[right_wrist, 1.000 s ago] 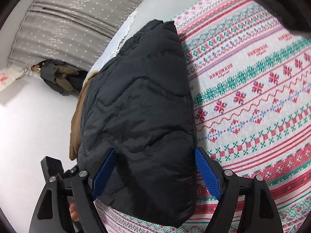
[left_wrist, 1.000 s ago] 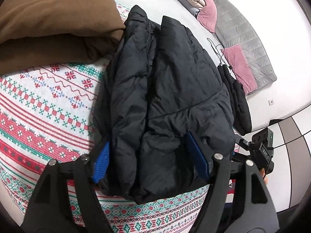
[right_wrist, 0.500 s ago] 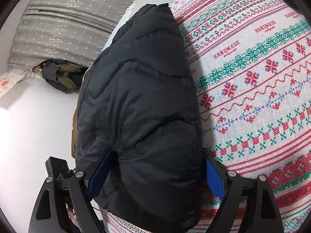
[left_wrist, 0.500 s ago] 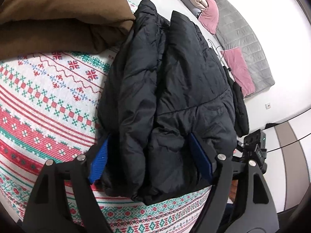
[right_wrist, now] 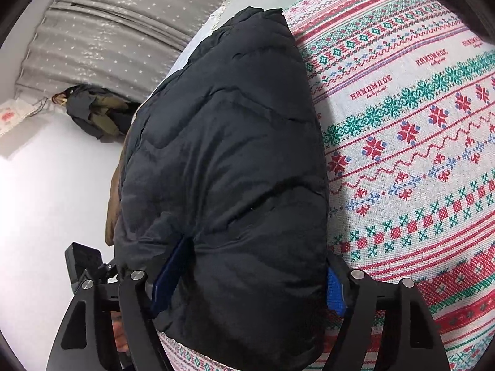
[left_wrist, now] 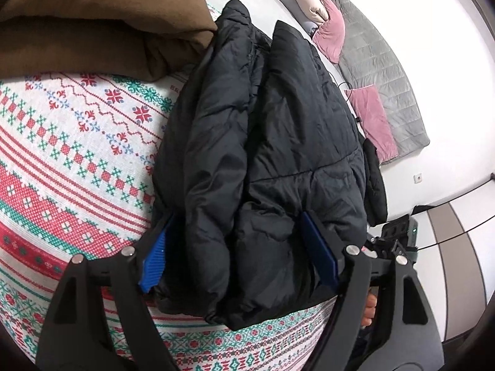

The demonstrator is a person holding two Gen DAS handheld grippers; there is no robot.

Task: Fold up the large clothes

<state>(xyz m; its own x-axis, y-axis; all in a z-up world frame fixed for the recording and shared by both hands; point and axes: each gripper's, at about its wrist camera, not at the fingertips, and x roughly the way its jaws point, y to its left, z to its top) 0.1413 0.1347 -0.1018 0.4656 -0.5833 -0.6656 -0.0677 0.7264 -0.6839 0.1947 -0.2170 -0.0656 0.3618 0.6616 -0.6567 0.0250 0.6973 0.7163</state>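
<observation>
A black puffer jacket [left_wrist: 263,154] lies folded lengthwise on a patterned red, green and white cloth [left_wrist: 77,160]. My left gripper [left_wrist: 238,253] is open, its blue pads straddling the jacket's near end, one on each side. In the right wrist view the same jacket [right_wrist: 222,160] fills the middle. My right gripper [right_wrist: 247,278] is open and straddles the jacket's other end, with the fabric bulging over both pads.
A folded brown garment [left_wrist: 92,21] lies beside the jacket's far end. Pink and grey cushions [left_wrist: 371,71] lie on the floor beyond. A second dark garment [left_wrist: 374,185] hangs over the surface's edge. A grey curtain [right_wrist: 123,21] and a pile of clothes [right_wrist: 92,114] show on the right wrist's side.
Both grippers have moved forward onto the jacket's ends, so the fabric now sits deeper between the open jaws. The jacket has stayed put.
</observation>
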